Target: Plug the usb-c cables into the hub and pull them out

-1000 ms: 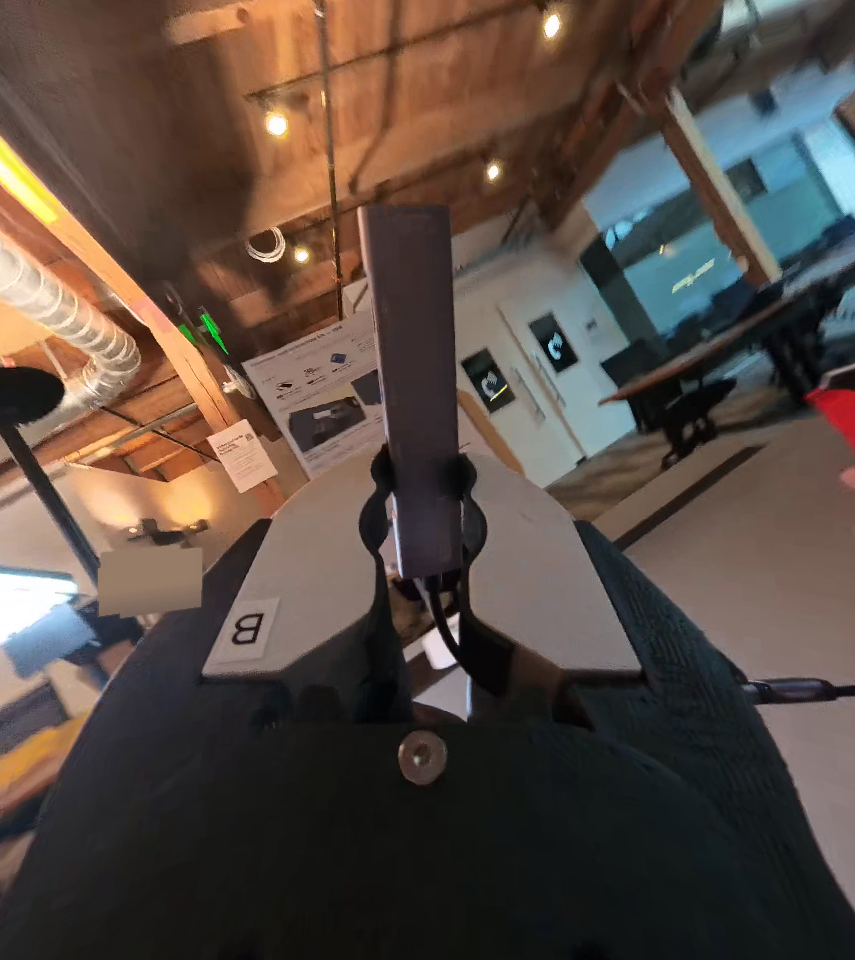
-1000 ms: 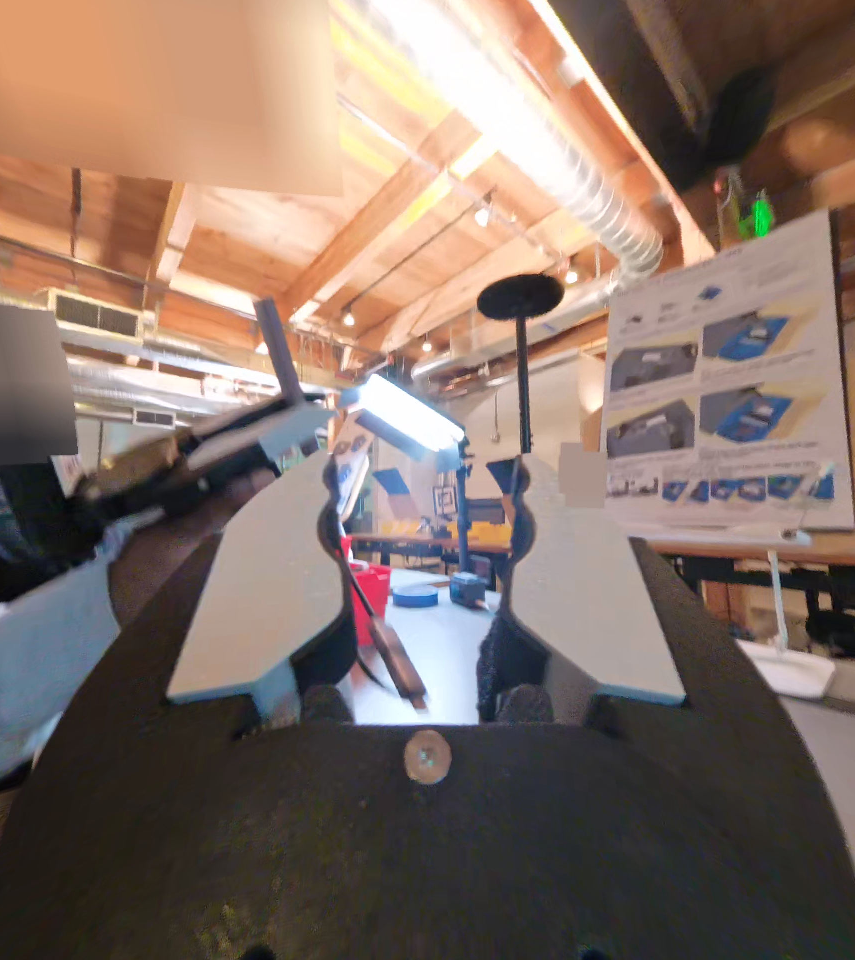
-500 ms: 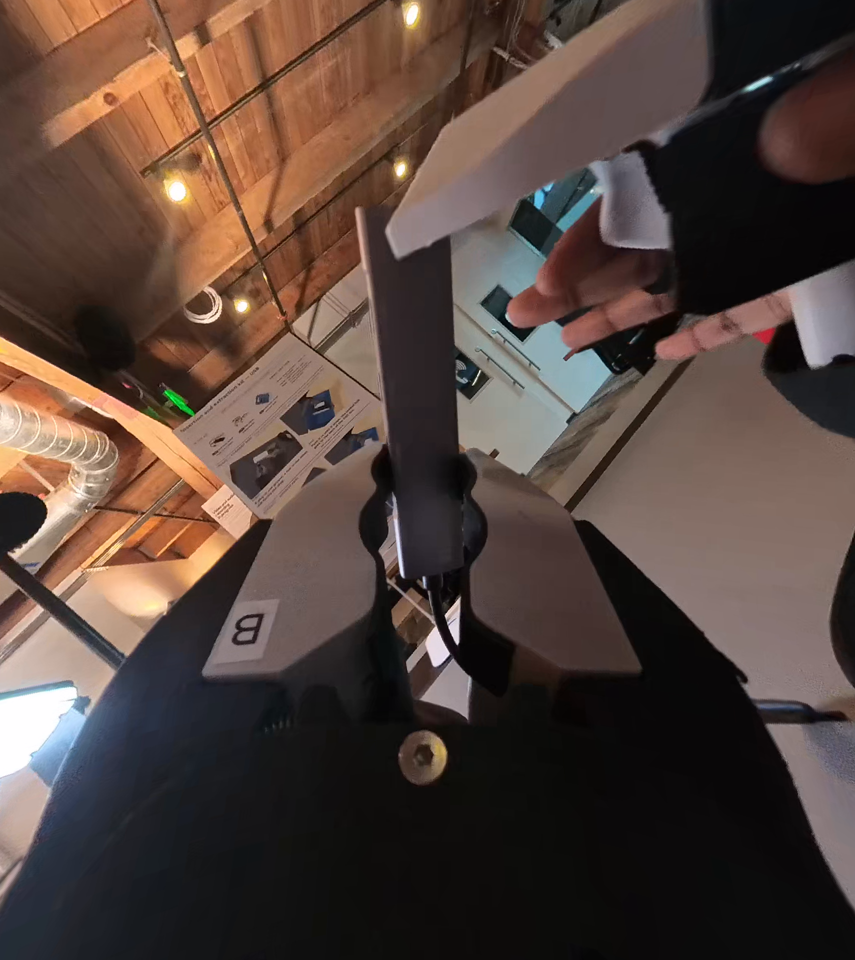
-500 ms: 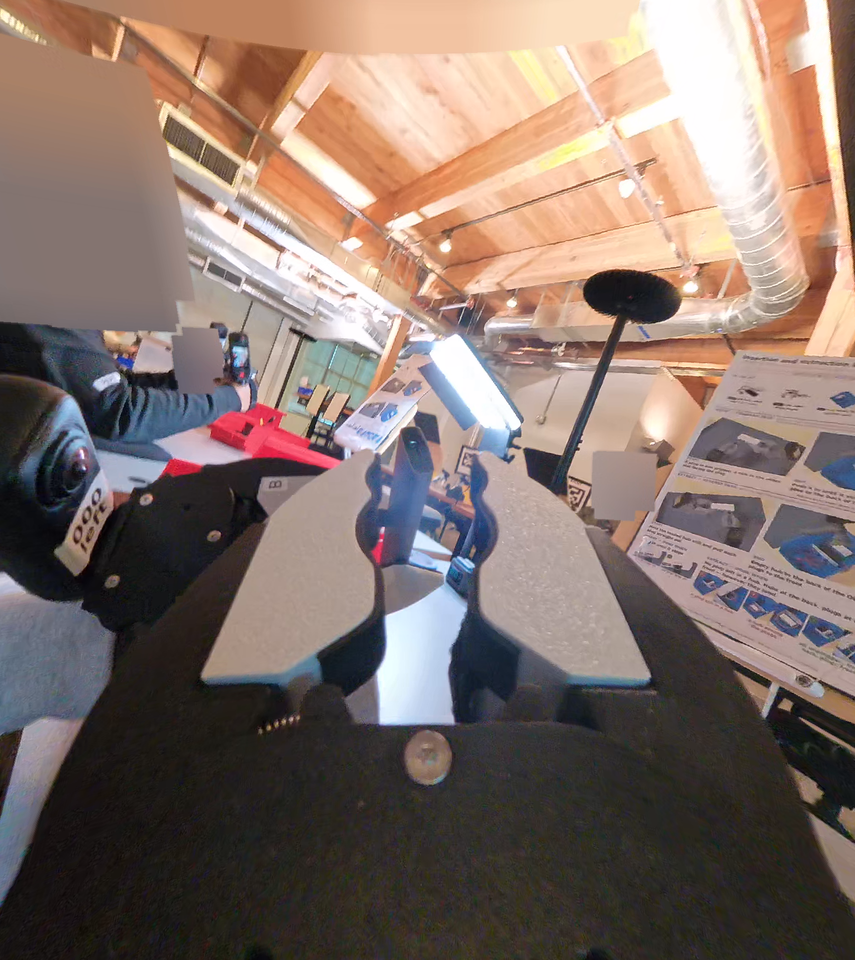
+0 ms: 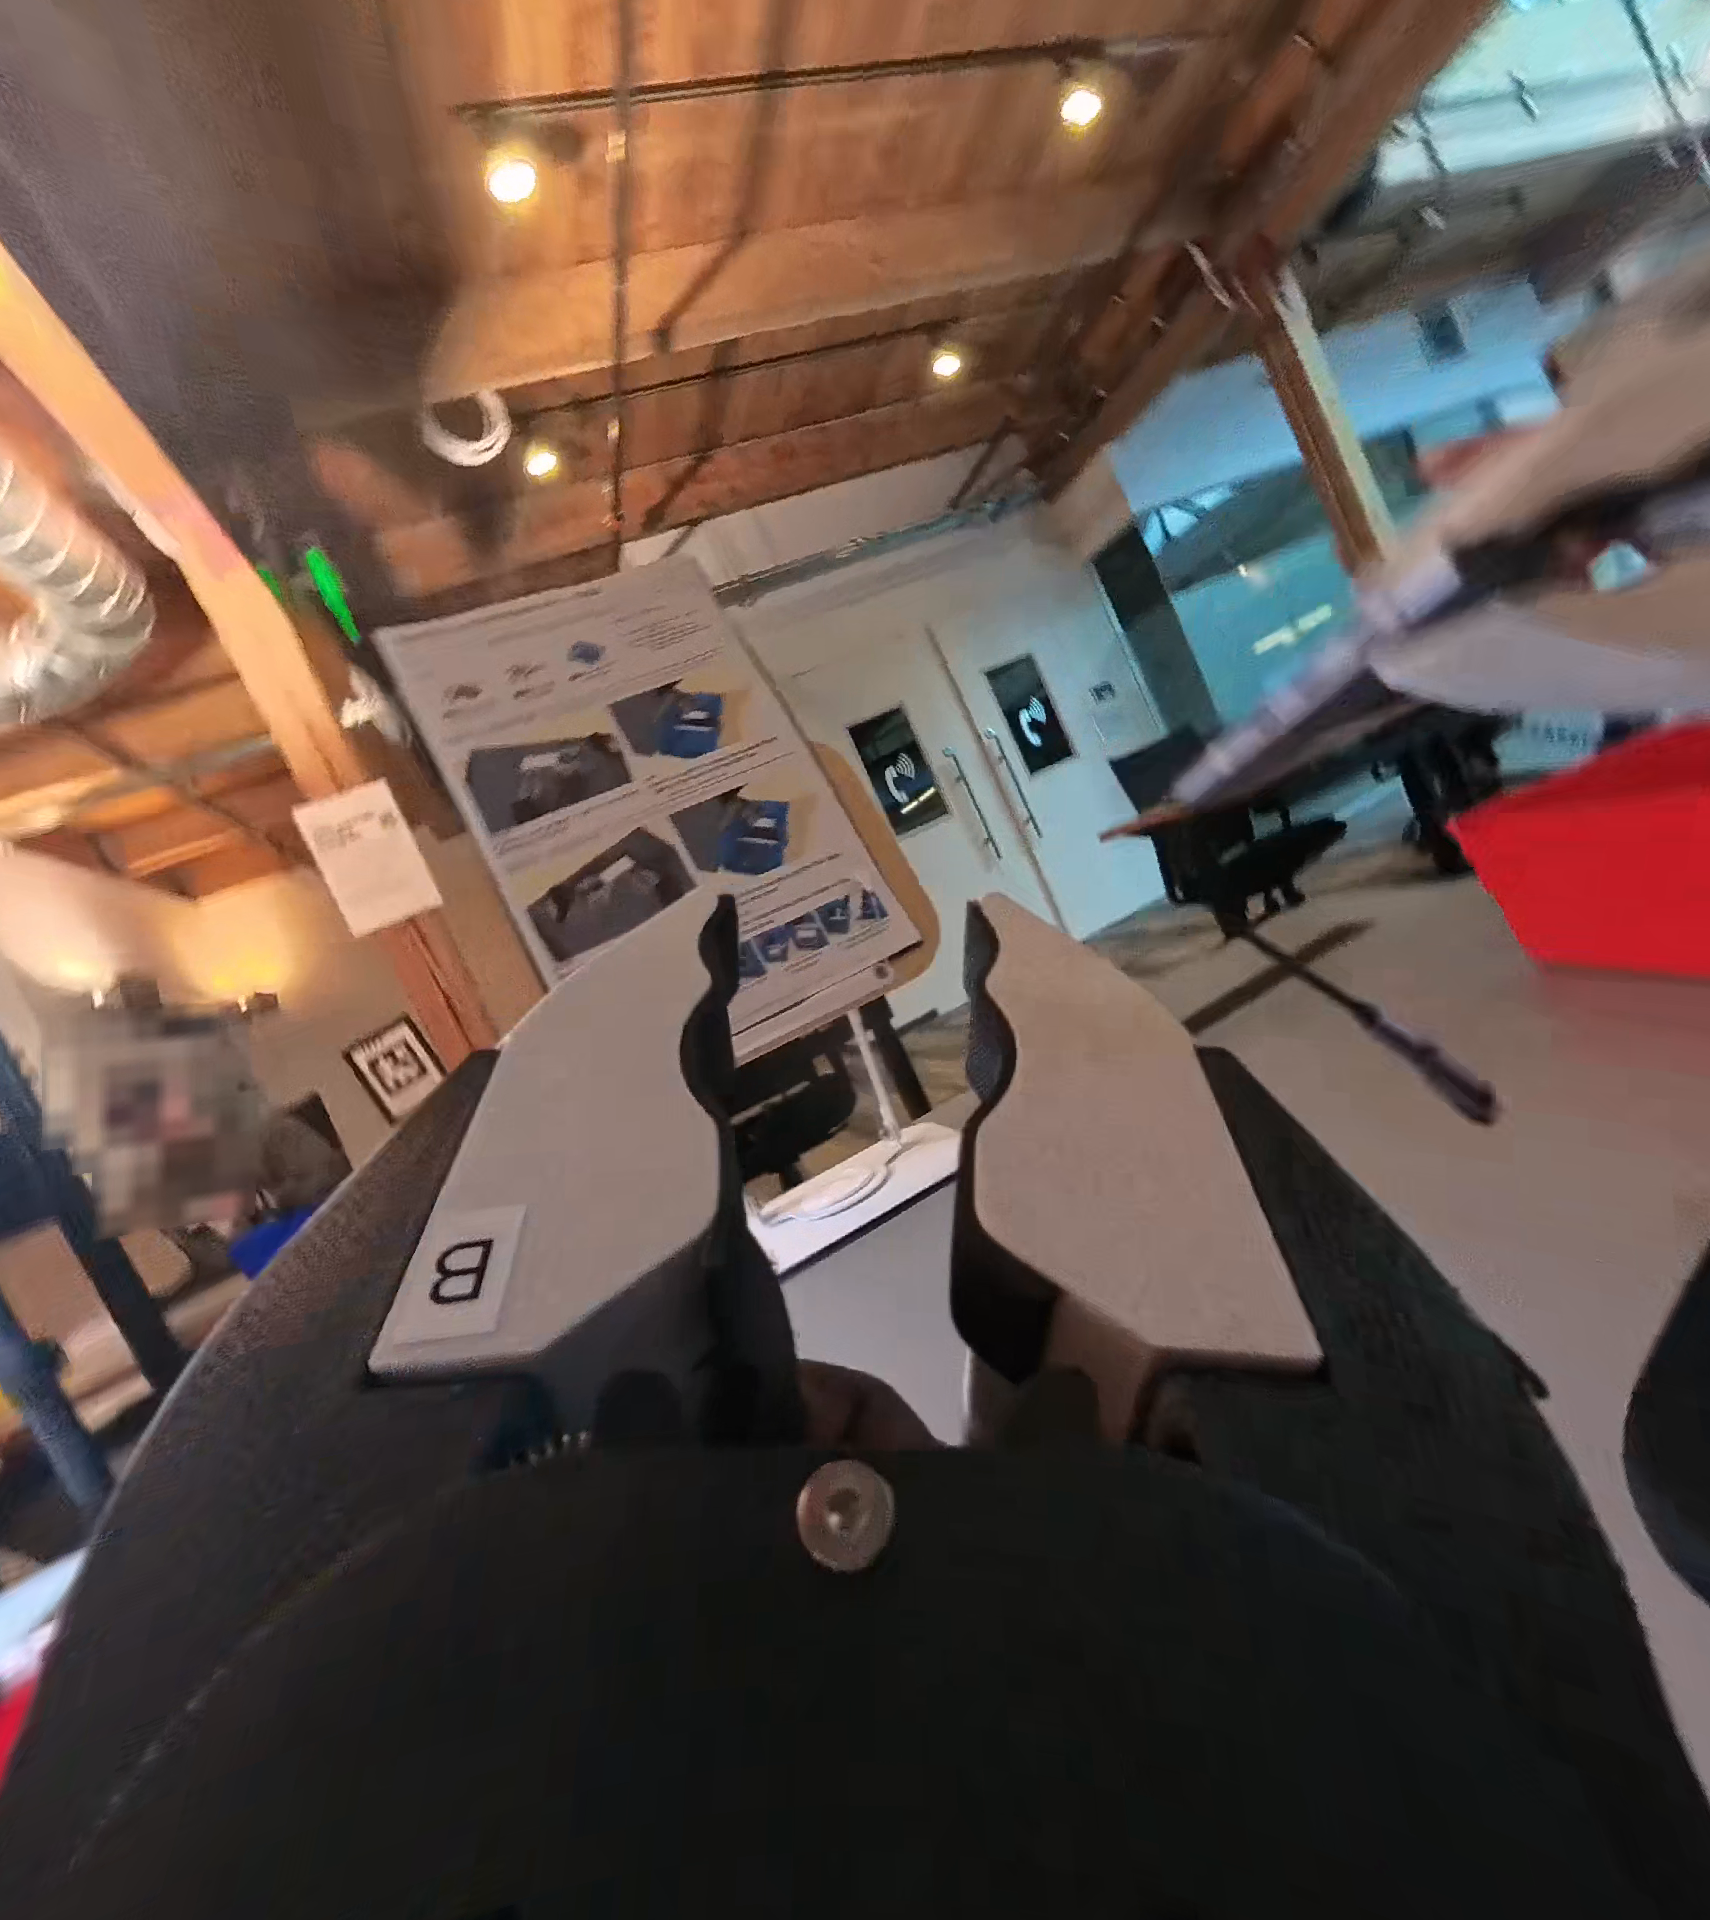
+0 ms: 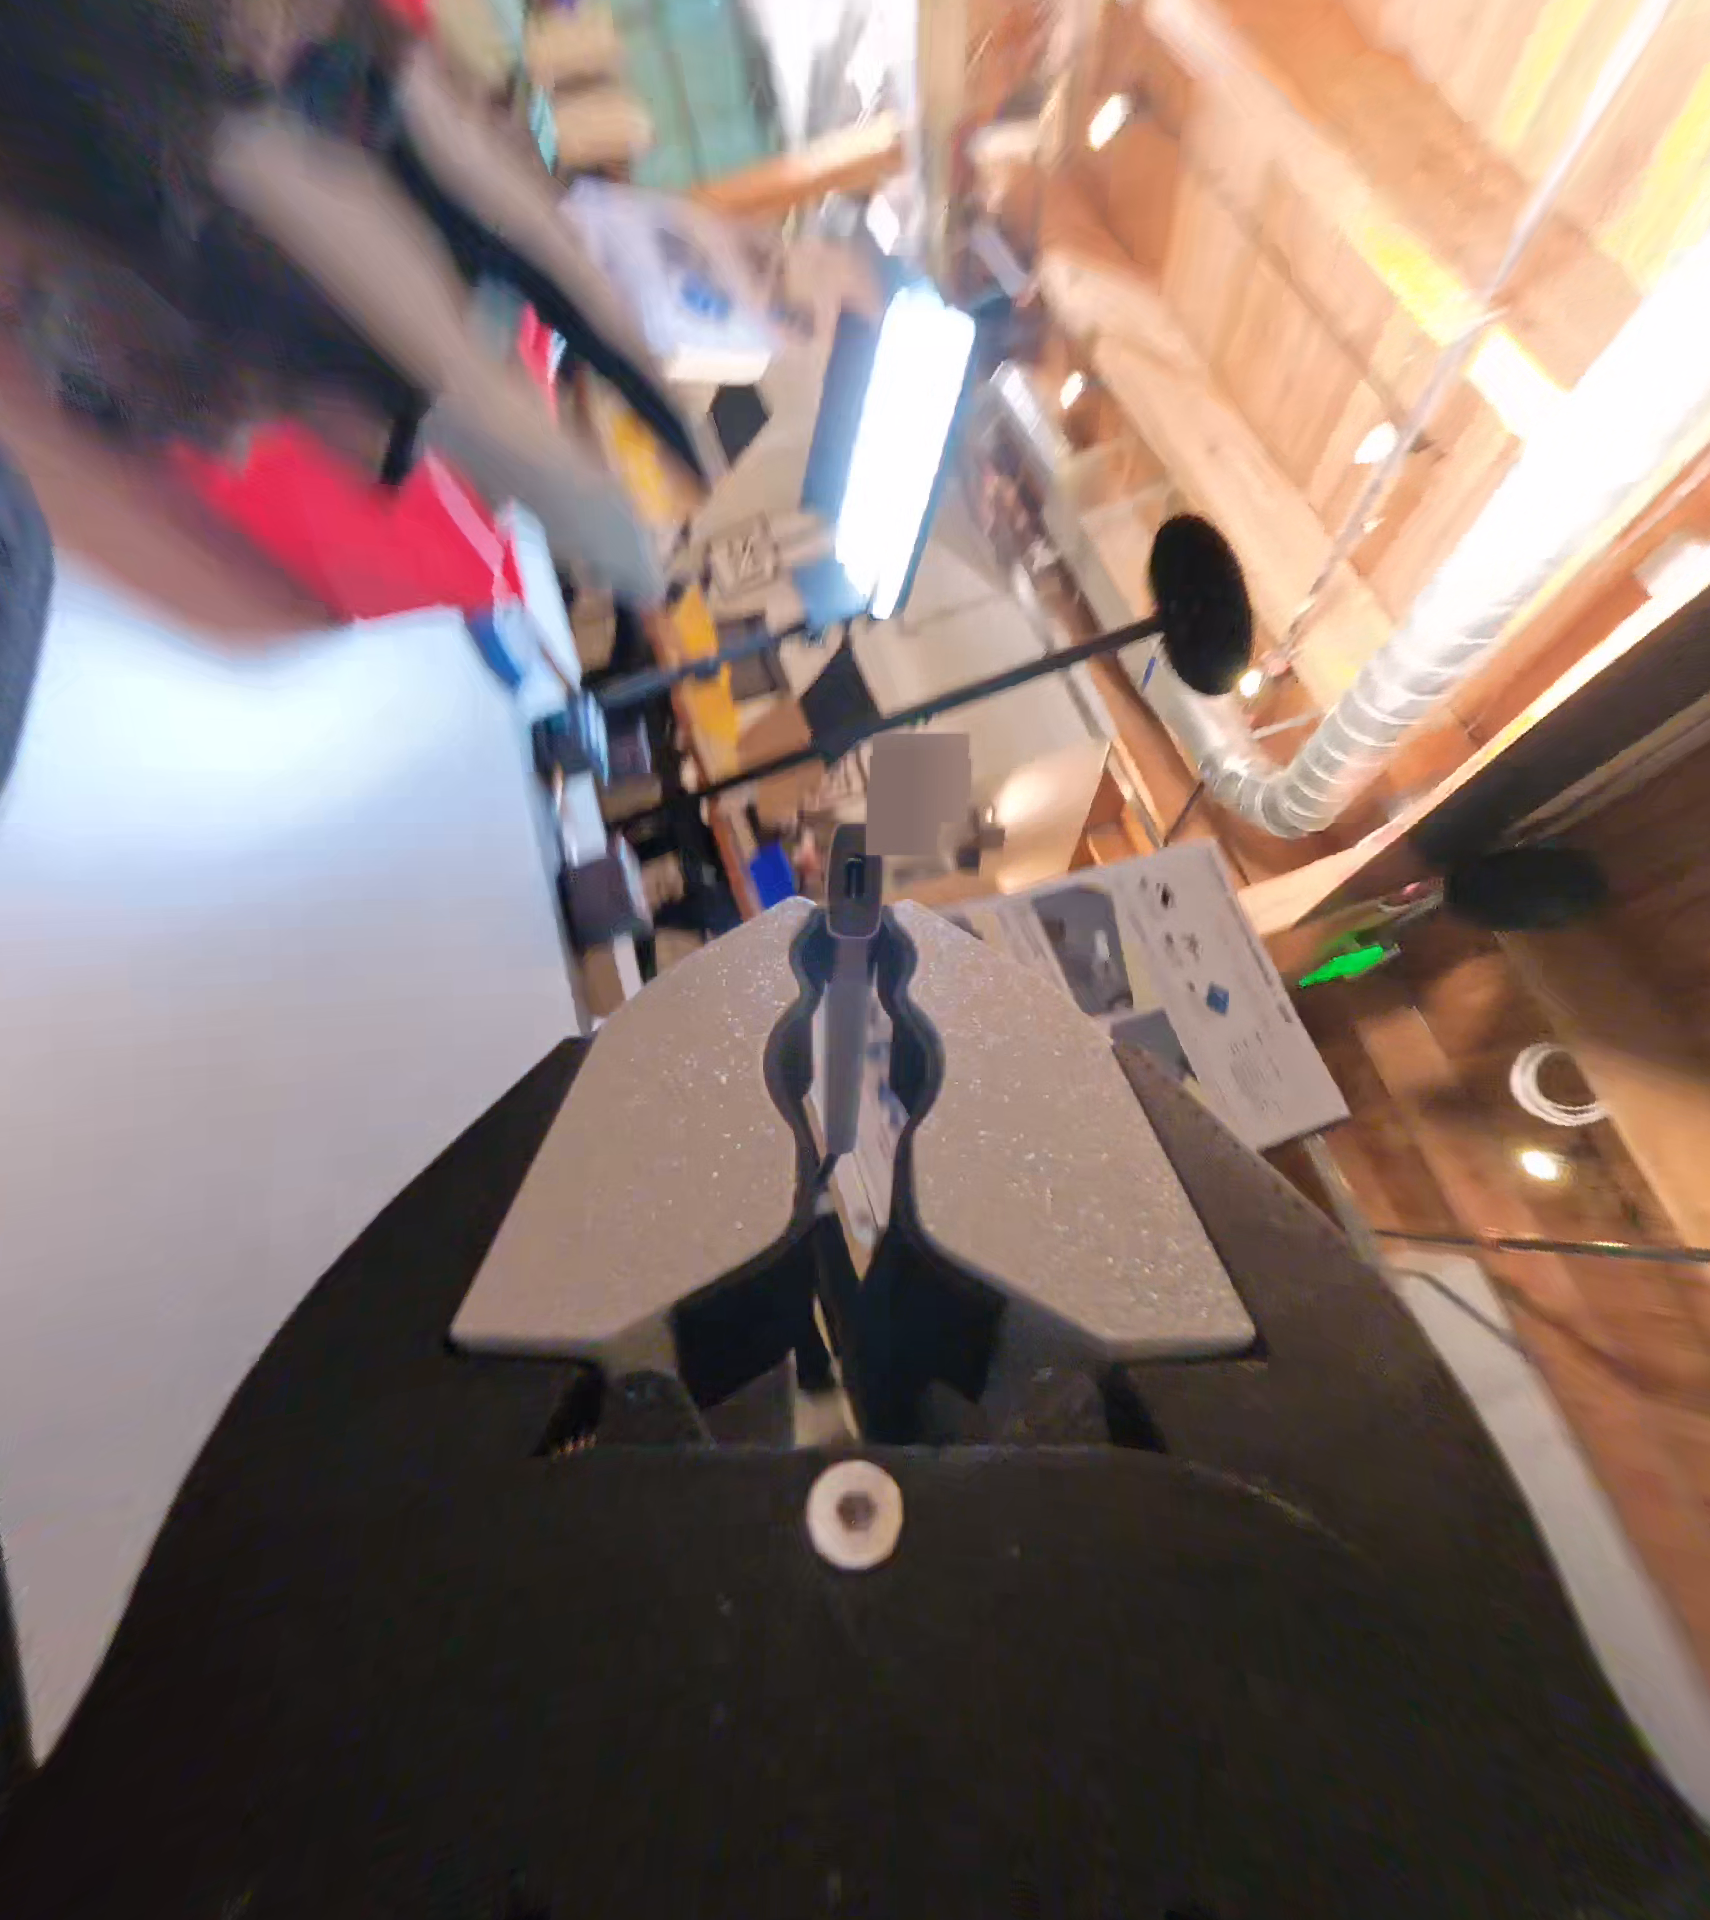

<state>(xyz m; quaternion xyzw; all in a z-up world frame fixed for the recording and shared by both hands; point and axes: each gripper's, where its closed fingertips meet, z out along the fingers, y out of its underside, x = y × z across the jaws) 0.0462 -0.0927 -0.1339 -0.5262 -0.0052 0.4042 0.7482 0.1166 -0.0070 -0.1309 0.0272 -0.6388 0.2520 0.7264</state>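
Observation:
My right gripper (image 6: 853,925) is shut on the slim grey hub (image 6: 846,1039). The hub stands up between the pads, its port end poking past the tips and its thin black cord trailing down behind. My left gripper (image 5: 846,925) is open and empty, pointing out over the table. In the left wrist view the right gripper (image 5: 1609,540) shows blurred at the upper right with the hub (image 5: 1412,613) between its fingers. A dark usb-c cable (image 5: 1412,1055) with its plug lies on the pale table (image 5: 1453,1299) to the right of my left gripper.
A red bin (image 5: 1661,842) stands on the table at the right. A poster on a stand (image 5: 664,790) is straight ahead of the left gripper. The right wrist view is tilted and blurred: white table (image 6: 259,883), a light panel (image 6: 892,457), a stand with a black disc (image 6: 1199,603).
The hub has passed from my left gripper to my right. The left jaws have opened and are empty; the right jaws have closed on the hub. Both views have swung.

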